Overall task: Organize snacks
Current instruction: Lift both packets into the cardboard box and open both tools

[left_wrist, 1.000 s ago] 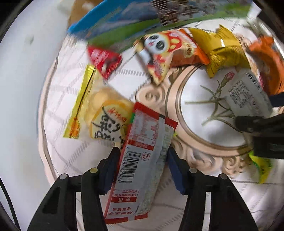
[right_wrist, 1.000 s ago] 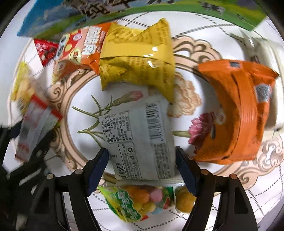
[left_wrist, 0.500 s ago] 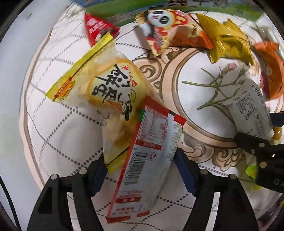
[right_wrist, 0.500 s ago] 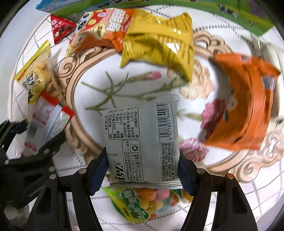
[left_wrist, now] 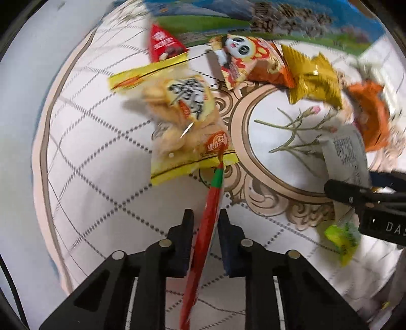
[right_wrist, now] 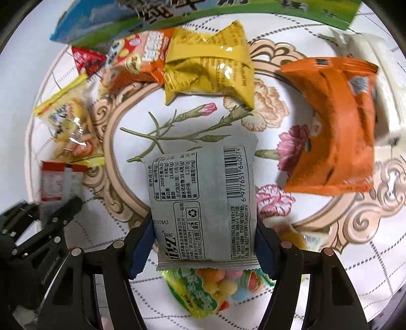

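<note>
My left gripper (left_wrist: 206, 218) is shut on a thin red-and-white packet (left_wrist: 200, 253), which stands edge-on between the pads above the tablecloth. In the right wrist view the same packet (right_wrist: 61, 182) shows at the lower left. My right gripper (right_wrist: 205, 228) is shut on a grey packet (right_wrist: 203, 182) with a barcode, both pads pressing its sides. Under it lies a green bag of coloured candy (right_wrist: 203, 286). A yellow rice-cracker pack (left_wrist: 177, 111) lies just beyond the red packet's tip.
Along the far side lie a small red triangular packet (left_wrist: 162, 45), a panda pack (left_wrist: 248, 63), a yellow pack (right_wrist: 210, 63) and an orange pack (right_wrist: 335, 127). A blue-green box (left_wrist: 253, 22) lines the back. A white pack (right_wrist: 380, 76) sits at the right.
The left jaws opened wider, then closed on the red-and-white packet, which now stands edge-on instead of flat. The right jaws narrowed onto the grey packet.
</note>
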{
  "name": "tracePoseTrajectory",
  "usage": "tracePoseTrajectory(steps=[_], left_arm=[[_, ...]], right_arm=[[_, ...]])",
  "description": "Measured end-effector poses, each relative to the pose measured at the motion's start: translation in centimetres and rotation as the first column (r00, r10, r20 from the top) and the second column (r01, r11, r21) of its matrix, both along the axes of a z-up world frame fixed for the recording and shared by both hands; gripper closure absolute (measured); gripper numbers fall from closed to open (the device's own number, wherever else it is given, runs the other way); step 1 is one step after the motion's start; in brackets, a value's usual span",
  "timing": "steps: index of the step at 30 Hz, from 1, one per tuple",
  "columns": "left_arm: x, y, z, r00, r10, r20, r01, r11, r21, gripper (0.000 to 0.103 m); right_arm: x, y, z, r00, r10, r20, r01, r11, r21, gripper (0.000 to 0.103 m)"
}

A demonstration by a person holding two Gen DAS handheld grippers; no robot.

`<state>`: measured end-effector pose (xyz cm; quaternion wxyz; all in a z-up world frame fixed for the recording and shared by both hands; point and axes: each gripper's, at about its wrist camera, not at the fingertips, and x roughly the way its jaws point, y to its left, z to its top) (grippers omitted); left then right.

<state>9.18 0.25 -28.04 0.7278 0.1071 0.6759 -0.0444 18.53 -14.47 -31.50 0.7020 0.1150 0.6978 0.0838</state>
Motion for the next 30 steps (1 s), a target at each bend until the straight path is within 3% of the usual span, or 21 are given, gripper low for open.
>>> tracePoseTrajectory(steps=[6,10,13,16,18,20,22,24,27,28,30], left_arm=[[0.2,3.8,1.4,0.994,0.111,-0.015,-0.112,0.977,-0.183,0.093],[-0.8,5.0,3.0,0.992,0.128,-0.007,-0.126,0.964,-0.234,0.094],[-0.2,4.2,3.6,0.995,0.104,0.005,-0.101,0.972,-0.214,0.094],[2.1,2.3,3.2,0.997,0.059,-0.042,-0.065,0.982,-0.178,0.092],[2.5,1.8,1.7,0.997,0.046,-0.056,-0.052,0.993,-0.11,0.09],[2.4,0.6,0.8,0.999,-0.018,-0.027,0.018,0.999,-0.027,0.088],[2.1,-1.0,0.2,0.995,-0.097,0.01,0.096,0.994,0.042,0.08],[1.8,-2.8,-0.6,0.98,-0.196,0.037,0.191,0.975,0.11,0.049],[1.9,-4.4,-1.9,0.956,-0.291,0.031,0.281,0.944,0.173,0.026],[2.1,-4.8,-2.4,0.952,-0.305,0.004,0.3,0.94,0.164,0.021],[2.4,-5.6,-3.8,0.941,-0.333,-0.059,0.338,0.924,0.181,0.02]], right_arm=[[-0.9,-1.2,2.7,0.999,-0.019,0.03,0.018,0.998,0.062,0.031],[-1.1,-0.8,4.8,0.999,-0.034,0.042,0.029,0.994,0.103,0.031],[-1.1,-0.9,5.5,0.998,-0.037,0.052,0.031,0.993,0.116,0.031],[-1.0,-0.9,6.5,0.998,-0.029,0.051,0.024,0.994,0.111,0.031],[-1.3,-0.5,4.4,0.999,-0.033,0.04,0.029,0.993,0.111,0.031],[-1.3,-0.8,3.2,0.998,-0.046,0.032,0.042,0.993,0.112,0.031],[-1.5,-1.2,2.8,0.998,-0.054,0.029,0.051,0.993,0.11,0.031],[-1.7,-1.5,2.3,0.998,-0.068,0.019,0.065,0.991,0.116,0.031],[-1.8,-1.8,1.6,0.996,-0.085,0.009,0.083,0.99,0.117,0.031],[-1.8,-1.9,1.5,0.996,-0.089,0.004,0.088,0.989,0.121,0.031],[-1.9,-2.0,1.4,0.995,-0.097,0.0,0.097,0.987,0.127,0.031]])
